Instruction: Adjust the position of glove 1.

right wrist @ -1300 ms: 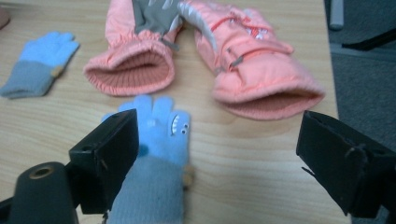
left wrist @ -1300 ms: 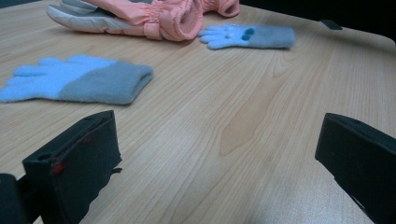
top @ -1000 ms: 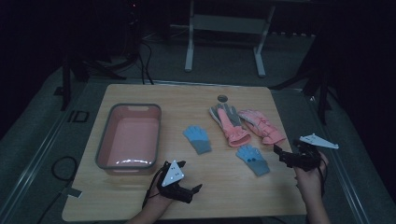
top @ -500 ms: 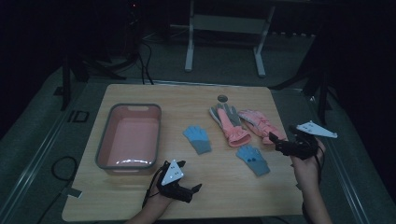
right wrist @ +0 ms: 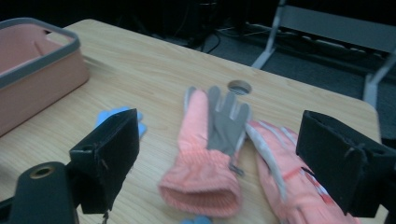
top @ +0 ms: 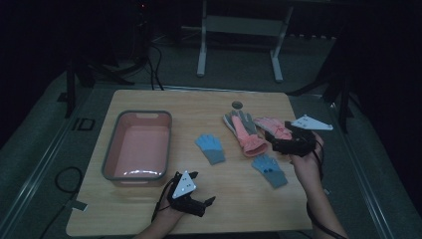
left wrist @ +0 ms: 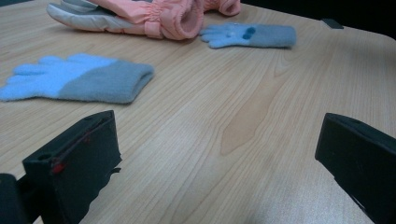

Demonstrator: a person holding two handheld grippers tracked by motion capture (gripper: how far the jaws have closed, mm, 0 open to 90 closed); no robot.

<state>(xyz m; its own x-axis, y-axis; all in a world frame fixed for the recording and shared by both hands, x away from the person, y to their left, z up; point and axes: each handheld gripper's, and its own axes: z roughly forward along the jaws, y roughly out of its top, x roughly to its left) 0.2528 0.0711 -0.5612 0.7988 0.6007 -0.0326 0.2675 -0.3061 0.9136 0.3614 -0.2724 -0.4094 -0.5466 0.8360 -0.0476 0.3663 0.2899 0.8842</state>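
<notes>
Two pink gloves lie side by side at the table's right: one with a grey palm [top: 244, 130] [right wrist: 210, 144] and a second [top: 271, 127] [right wrist: 280, 172] beside it. My right gripper [top: 276, 140] [right wrist: 224, 140] hovers open just above and in front of them, its jaws wide apart with nothing between. One blue glove [top: 210, 148] [left wrist: 79, 81] lies mid-table, another [top: 269, 170] [left wrist: 252, 35] below the right gripper. My left gripper [top: 203, 187] [left wrist: 219, 140] rests open near the front edge, pointing toward the gloves over bare wood.
A pink bin with a grey rim [top: 137, 115] [right wrist: 37, 51] stands empty at the left. A round cable hole [top: 237, 105] [right wrist: 239, 87] sits near the table's far edge. Metal stand legs and cables lie on the dark floor beyond.
My right gripper has moved left from the table's right edge to over the pink gloves. The left gripper has stayed put.
</notes>
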